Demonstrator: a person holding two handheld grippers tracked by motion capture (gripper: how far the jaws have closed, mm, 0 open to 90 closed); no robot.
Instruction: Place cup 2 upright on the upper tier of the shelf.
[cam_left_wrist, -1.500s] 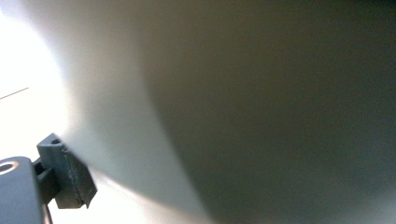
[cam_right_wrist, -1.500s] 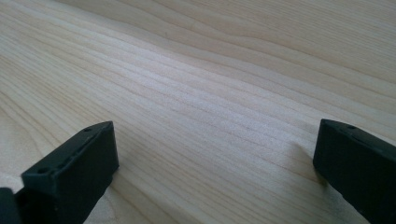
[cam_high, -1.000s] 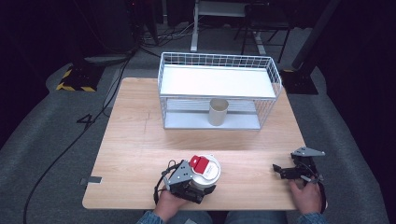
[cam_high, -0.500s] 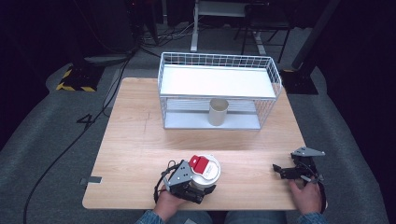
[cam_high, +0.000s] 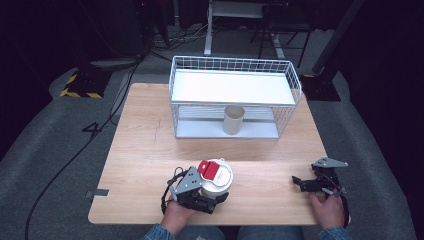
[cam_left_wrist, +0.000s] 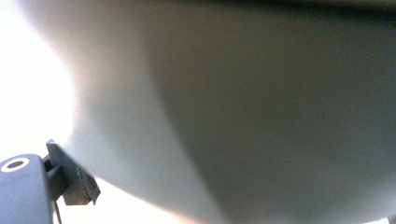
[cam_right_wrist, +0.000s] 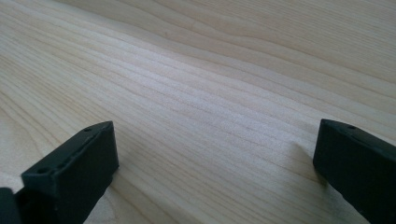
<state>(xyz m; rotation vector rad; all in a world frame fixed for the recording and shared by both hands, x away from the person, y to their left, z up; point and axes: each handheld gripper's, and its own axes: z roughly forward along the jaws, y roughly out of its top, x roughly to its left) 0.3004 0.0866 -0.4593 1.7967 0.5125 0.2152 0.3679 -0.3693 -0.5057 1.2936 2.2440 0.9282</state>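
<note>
Little has shifted since a second ago: only the white tub (cam_high: 218, 179) with its red label has come up slightly in the left gripper (cam_high: 206, 196), whose jaws have just been closing and now grip its wall. It sits near the front edge of the wooden table (cam_high: 150, 150), well apart from the wire rack (cam_high: 235, 75) and the cup (cam_high: 233, 120) inside. So the pick-up looks done; carrying and placing remain. The right gripper (cam_right_wrist: 212, 163) rests spread wide, holding nothing.

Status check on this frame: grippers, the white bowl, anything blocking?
Left gripper gripping white bowl at near edge. Right gripper open, idle on table. Wire rack far off, nothing in the way.
</note>
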